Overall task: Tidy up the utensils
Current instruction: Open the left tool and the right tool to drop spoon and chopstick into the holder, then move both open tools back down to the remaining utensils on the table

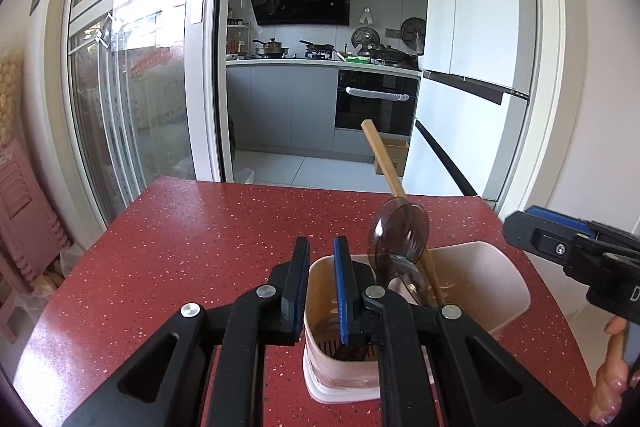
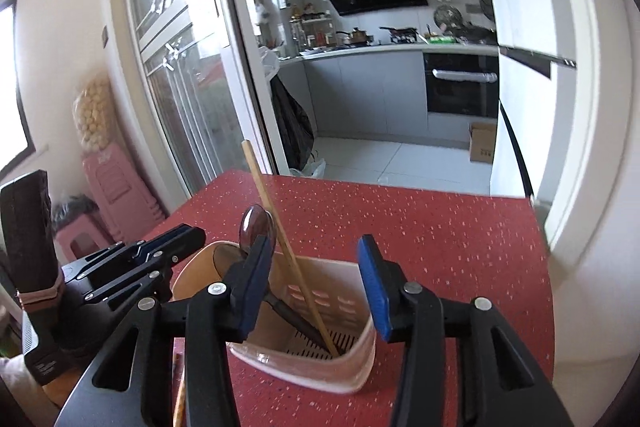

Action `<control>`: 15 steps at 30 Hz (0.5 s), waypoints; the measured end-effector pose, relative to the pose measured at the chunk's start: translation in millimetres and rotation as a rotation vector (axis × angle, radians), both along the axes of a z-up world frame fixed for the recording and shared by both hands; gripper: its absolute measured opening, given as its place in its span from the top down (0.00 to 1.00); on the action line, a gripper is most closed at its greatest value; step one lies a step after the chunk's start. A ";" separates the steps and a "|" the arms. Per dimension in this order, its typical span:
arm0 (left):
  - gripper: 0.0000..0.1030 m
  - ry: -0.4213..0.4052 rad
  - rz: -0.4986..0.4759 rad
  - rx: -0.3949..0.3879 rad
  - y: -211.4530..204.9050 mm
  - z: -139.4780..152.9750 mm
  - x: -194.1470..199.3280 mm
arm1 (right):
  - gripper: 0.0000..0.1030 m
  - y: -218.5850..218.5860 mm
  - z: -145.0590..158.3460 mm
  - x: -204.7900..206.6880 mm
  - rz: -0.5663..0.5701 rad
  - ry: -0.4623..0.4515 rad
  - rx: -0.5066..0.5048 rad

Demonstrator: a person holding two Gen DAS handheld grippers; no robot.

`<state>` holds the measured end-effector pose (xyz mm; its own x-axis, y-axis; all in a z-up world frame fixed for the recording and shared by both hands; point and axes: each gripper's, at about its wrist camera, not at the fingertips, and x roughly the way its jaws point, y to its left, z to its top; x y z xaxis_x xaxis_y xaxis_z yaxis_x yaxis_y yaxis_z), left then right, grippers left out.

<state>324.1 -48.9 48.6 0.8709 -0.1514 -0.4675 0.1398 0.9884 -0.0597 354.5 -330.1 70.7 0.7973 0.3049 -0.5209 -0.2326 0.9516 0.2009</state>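
Note:
A pale pink utensil holder (image 1: 500,287) (image 2: 320,375) stands on the red speckled table (image 1: 180,247). In it lean a wooden chopstick (image 1: 384,159) (image 2: 266,195) and a dark see-through spoon (image 1: 400,227) (image 2: 256,221), bowl upward. My left gripper (image 1: 321,243) straddles the holder's near corner, one finger outside and one inside, shut on its wall. It also shows at the left of the right wrist view, left gripper (image 2: 176,235). My right gripper (image 2: 314,243) hangs open over the holder, its pads touching nothing, with the chopstick standing between them in view. Its tip shows as the right gripper (image 1: 532,227).
The table's far edge (image 2: 400,187) drops to a kitchen floor. A glass sliding door (image 1: 132,87) and pink stools (image 2: 116,187) stand to the left. A person's hand (image 1: 612,379) shows at the lower right. A thin wooden stick (image 2: 180,395) lies under the right gripper's body.

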 end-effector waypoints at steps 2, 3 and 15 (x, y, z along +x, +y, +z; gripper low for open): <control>0.45 -0.009 -0.003 0.006 1.8 3.4 -6.7 | 0.49 -5.6 0.4 -6.5 -0.008 0.012 0.017; 0.00 -0.009 0.001 0.010 3.2 5.6 -11.3 | 0.46 -6.8 0.1 -10.1 -0.011 0.017 0.022; 0.00 0.135 0.013 -0.046 46.0 -5.8 -72.7 | 0.15 -27.4 -22.0 -69.2 -0.025 0.210 0.150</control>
